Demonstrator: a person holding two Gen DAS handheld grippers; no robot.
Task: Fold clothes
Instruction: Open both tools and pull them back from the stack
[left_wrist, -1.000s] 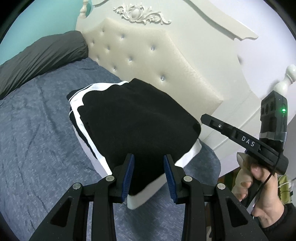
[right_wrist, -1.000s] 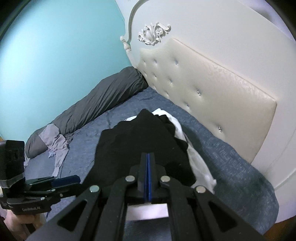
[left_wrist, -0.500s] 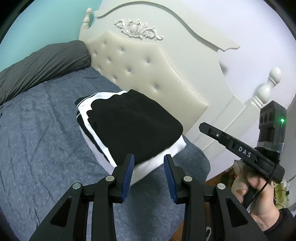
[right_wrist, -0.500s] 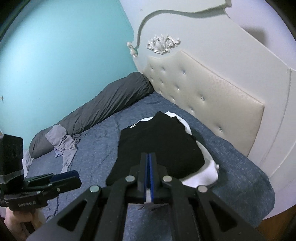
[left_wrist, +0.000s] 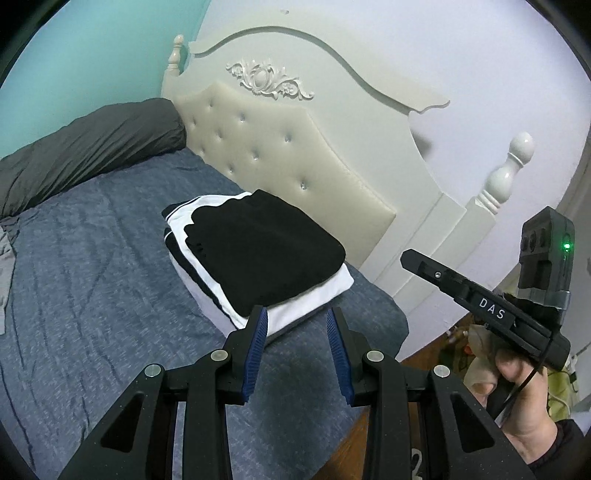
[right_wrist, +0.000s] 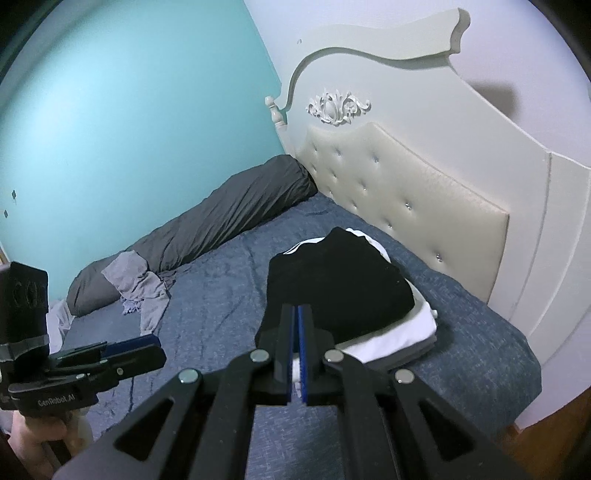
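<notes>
Both grippers have backed off the folded clothes (left_wrist: 255, 254): left jaws apart, right jaws closed, both empty.

both wrist views downward, sharing bed (left_wrist: 92, 258)

Dim, cool indoor light, probably from overhead. Soft shadows on the white wall (right_wrist: 495, 92) above the headboard (left_wrist: 295, 155). Heavy fisheye bend, black vignette in corners (both views). Focus sharp, mild noise on the bedspread (left_wrist: 92, 258); no glare.
</notes>
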